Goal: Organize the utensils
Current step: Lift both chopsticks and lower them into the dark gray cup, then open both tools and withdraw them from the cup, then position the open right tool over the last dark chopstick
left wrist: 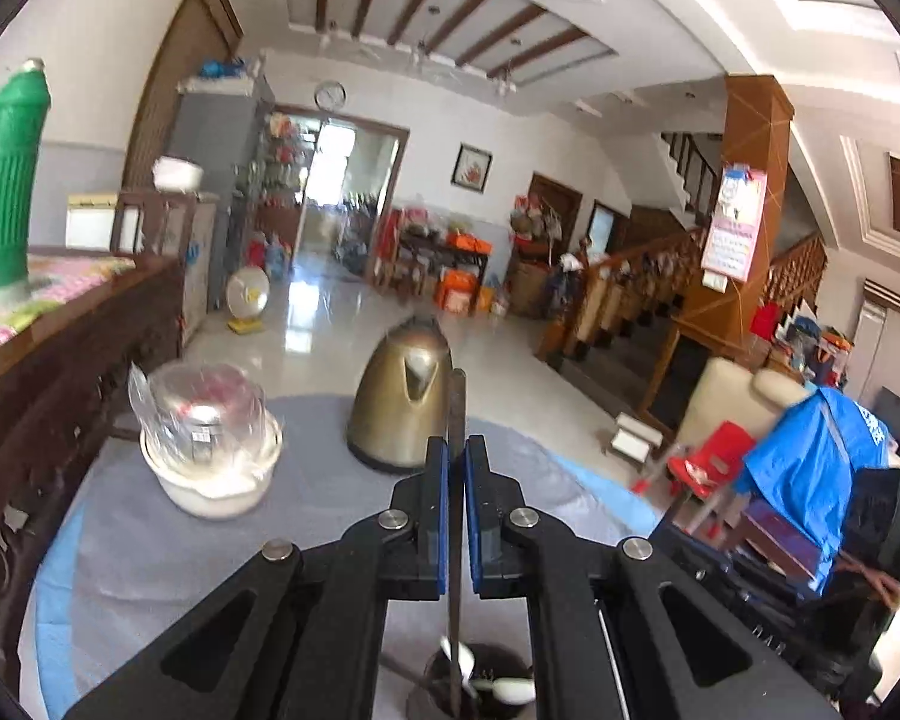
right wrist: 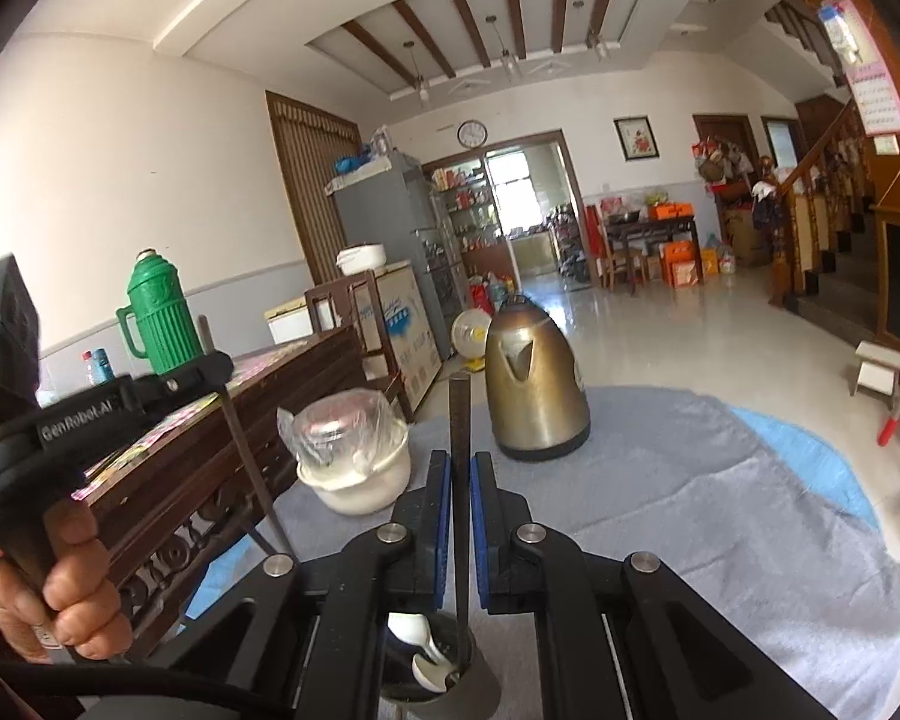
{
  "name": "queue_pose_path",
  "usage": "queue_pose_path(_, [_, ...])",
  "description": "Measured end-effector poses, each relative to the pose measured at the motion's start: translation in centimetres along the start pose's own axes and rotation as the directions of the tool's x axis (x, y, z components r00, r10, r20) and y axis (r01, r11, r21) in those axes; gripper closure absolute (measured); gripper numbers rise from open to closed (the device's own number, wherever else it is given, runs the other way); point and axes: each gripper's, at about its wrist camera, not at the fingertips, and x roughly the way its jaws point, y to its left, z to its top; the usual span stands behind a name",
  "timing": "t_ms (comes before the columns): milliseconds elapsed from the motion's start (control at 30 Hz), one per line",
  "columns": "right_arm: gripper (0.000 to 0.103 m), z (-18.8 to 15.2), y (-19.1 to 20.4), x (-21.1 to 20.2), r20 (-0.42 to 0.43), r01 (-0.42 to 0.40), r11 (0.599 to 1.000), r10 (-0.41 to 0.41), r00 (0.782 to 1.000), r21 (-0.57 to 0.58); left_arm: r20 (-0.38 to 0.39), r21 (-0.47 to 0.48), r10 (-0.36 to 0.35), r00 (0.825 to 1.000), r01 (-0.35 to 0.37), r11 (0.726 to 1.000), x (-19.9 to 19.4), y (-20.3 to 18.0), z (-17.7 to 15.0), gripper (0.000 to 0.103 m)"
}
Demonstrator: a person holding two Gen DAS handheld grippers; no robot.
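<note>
My left gripper [left wrist: 456, 444] is shut on a thin dark chopstick [left wrist: 457, 402]. The stick stands upright between the blue pads, and its lower end reaches into a dark cup [left wrist: 492, 657] holding white spoons [left wrist: 510, 690]. My right gripper [right wrist: 461, 456] is shut on a second dark chopstick [right wrist: 459, 414], also upright, with its lower end inside the metal cup [right wrist: 480, 684] beside the white spoons [right wrist: 426, 660]. In the right wrist view a hand [right wrist: 72, 588] holds the left gripper [right wrist: 210, 366] at the left, with its chopstick [right wrist: 243, 444] slanting down toward the cup.
A gold kettle [left wrist: 402, 402] [right wrist: 534, 390] stands beyond the cup on the grey-clothed round table [left wrist: 150, 540] [right wrist: 720, 510]. A white bowl with a plastic-wrapped jar [left wrist: 210, 450] [right wrist: 354, 462] sits to its left. A green thermos [right wrist: 162, 318] stands on a carved wooden cabinet [right wrist: 210, 480].
</note>
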Motion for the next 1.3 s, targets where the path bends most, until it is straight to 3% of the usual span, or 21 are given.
queue_pose_path(167, [0.095, -1.2, -0.1, 1.1, -0.055, -0.049, 0.999, 0.05, 0.997, 0.023, -0.105, 0.032, -0.051, 0.993, 0.055, 0.998, 1.0, 0.1, -1.5, 0.098])
queue_pose_path(333, [0.093, -2.2, -0.9, 1.1, -0.127, -0.087, 0.993, 0.096, 0.987, 0.074, -0.114, 0.036, -0.059, 0.992, 0.064, 0.997, -0.7, 0.5, -2.2, 0.097])
queue_pose_path(400, [0.091, -2.5, -1.8, 0.4, -0.134, -0.096, 0.989, 0.111, 0.985, 0.114, -0.1, 0.036, -0.043, 0.994, 0.046, 0.998, -2.0, 0.7, -2.5, 0.09])
queue_pose_path(500, [0.088, -3.0, -3.3, -0.9, -0.121, -0.098, 0.98, 0.12, 0.985, 0.172, -0.049, 0.013, -0.002, 0.999, 0.003, 1.0, -4.8, 1.6, -3.0, 0.065])
queue_pose_path(567, [0.086, -3.7, -4.4, -2.3, -0.106, -0.092, 0.975, 0.115, 0.988, 0.204, -0.02, 0.006, 0.06, 0.998, -0.06, 0.998, -7.2, 2.2, -4.4, 0.043])
queue_pose_path(667, [0.078, -5.3, -5.8, -4.0, -0.117, -0.075, 0.966, 0.106, 0.987, 0.247, -0.075, -0.028, 0.138, 0.988, -0.14, 0.99, -9.0, 3.6, -7.4, 0.035])
queue_pose_path(767, [0.062, -8.2, -7.0, -4.8, -0.182, -0.032, 0.96, 0.085, 0.98, 0.278, -0.198, -0.102, 0.157, 0.968, -0.18, 0.978, -9.4, 5.1, -11.2, 0.032])
queue_pose_path(800, [0.048, -8.8, -7.3, -4.8, -0.197, -0.022, 0.958, 0.081, 0.977, 0.285, -0.237, -0.117, 0.158, 0.959, -0.19, 0.975, -9.3, 5.2, -12.3, 0.032])
queue_pose_path(833, [0.045, -10.1, -7.7, -4.9, -0.224, -0.004, 0.955, 0.074, 0.972, 0.298, -0.288, -0.129, 0.162, 0.944, -0.206, 0.97, -9.1, 5.4, -13.6, 0.032])
queue_pose_path(900, [0.045, -11.5, -7.9, -4.7, -0.262, 0.01, 0.951, 0.076, 0.962, 0.31, -0.361, -0.136, 0.178, 0.916, -0.24, 0.961, -8.8, 5.4, -15.9, 0.032])
queue_pose_path(1133, [0.045, -15.1, -5.5, -3.4, -0.391, 0.041, 0.957, 0.078, 0.917, 0.286, -0.48, -0.108, 0.202, 0.854, -0.286, 0.952, -8.5, 4.0, -19.7, 0.032])
queue_pose_path(1300, [0.045, -16.3, -3.1, -2.9, -0.439, 0.035, 0.972, 0.073, 0.895, 0.234, -0.505, -0.091, 0.229, 0.832, -0.315, 0.945, -9.1, 4.4, -20.7, 0.032])
